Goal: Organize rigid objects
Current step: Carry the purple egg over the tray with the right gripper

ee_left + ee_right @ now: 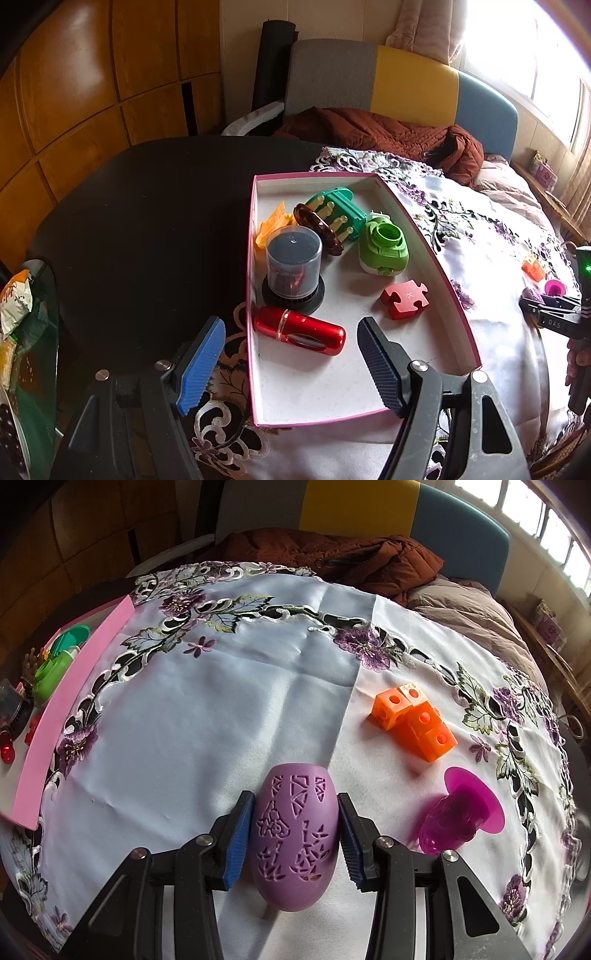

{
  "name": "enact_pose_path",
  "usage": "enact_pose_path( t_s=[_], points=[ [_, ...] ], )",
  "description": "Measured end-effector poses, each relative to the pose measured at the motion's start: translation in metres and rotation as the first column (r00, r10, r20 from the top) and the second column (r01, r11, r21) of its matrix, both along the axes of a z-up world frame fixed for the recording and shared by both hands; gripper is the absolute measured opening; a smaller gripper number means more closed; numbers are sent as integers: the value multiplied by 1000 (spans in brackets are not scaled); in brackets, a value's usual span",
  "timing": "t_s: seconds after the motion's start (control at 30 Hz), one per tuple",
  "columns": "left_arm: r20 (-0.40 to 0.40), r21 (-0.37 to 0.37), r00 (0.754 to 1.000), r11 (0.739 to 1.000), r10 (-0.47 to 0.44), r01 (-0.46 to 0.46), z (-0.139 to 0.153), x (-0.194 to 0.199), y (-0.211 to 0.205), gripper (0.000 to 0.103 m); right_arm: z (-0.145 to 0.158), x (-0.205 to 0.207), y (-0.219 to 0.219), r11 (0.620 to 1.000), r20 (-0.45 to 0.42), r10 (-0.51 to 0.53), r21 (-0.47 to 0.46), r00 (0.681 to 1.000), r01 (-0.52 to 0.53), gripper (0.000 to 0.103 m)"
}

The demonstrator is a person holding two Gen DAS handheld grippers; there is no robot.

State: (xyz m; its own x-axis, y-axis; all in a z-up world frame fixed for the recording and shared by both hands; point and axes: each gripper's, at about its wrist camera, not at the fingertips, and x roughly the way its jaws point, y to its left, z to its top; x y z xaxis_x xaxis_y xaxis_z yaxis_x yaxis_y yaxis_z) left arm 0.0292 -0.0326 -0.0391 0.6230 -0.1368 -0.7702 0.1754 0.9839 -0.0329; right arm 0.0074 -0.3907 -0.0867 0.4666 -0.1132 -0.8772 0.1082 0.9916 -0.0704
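2 tongs show: the right tongs (293,843), low centre of the right view, clasp a purple egg-shaped shell (294,840) lengthwise between their pads, the pink box (70,716) lying far left, where the left tongs (291,363) hover wide open and empty.

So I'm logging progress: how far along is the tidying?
Mostly done: the pink box already holds the red tube, puzzle piece and others. The right hand-held gripper grips the purple egg. Orange cubes and a magenta piece remain on the tablecloth.
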Motion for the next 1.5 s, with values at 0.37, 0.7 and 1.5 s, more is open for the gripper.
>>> enact_pose_path(
  t_s=[0.37, 0.7, 1.5],
  points=[
    [-3, -25, 1000, 1000, 14, -14, -2, -1, 12, 75, 8, -1, 12, 999, 10, -24, 22, 1000, 24, 44],
    [-10, -32, 999, 999, 40, -41, -5, -1, 24, 74, 37, -3, 41, 997, 88, 3, 76, 996, -10, 44],
    [-16, -56, 996, 994, 92, -93, -7, 0, 49, 74, 71, 34, 226, 905, 166, 338, 213, 926, -368, 44]
  ],
)
